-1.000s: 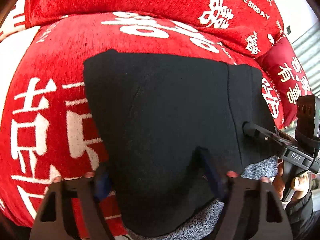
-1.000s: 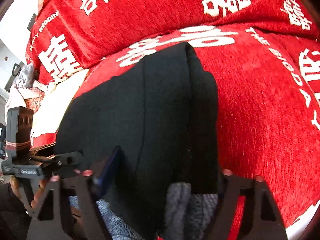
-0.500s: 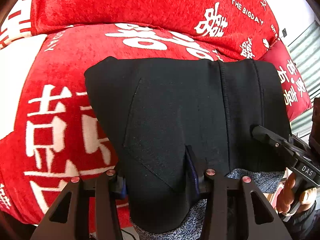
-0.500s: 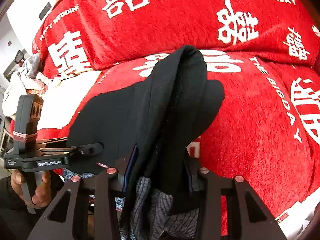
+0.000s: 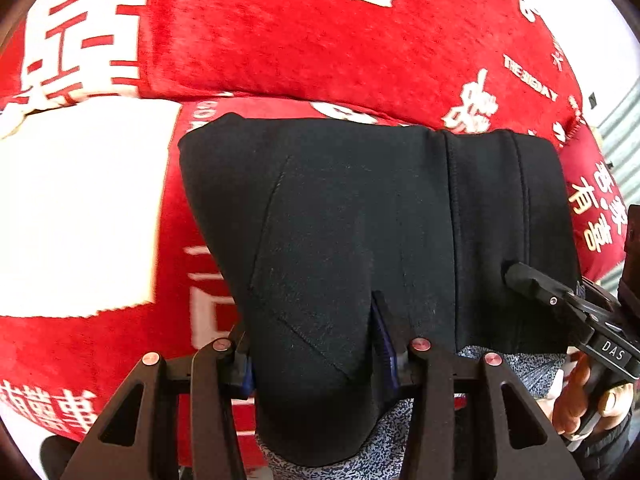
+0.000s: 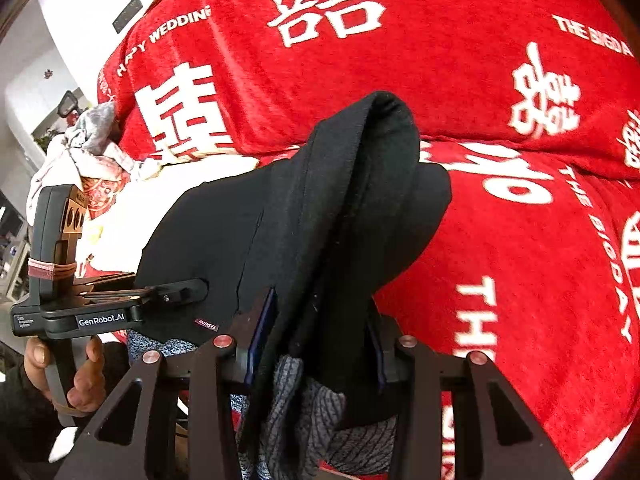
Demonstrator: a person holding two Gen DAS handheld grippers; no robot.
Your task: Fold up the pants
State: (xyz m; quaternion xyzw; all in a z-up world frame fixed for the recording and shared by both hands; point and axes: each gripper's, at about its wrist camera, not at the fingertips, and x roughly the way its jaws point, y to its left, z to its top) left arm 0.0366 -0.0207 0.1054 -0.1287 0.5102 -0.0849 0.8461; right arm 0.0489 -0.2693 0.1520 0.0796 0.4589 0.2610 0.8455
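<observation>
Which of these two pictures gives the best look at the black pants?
The left wrist view: the black pants spread broad and flat there, seams plain. The right wrist view shows them bunched into a raised fold, edge-on, with grey lining below.

Black pants [image 5: 360,220] with a speckled grey lining, folded in layers, fill the frame's centre, lifted off the red bedding; 1 folded edge peaks upward [image 6: 380,120].
</observation>
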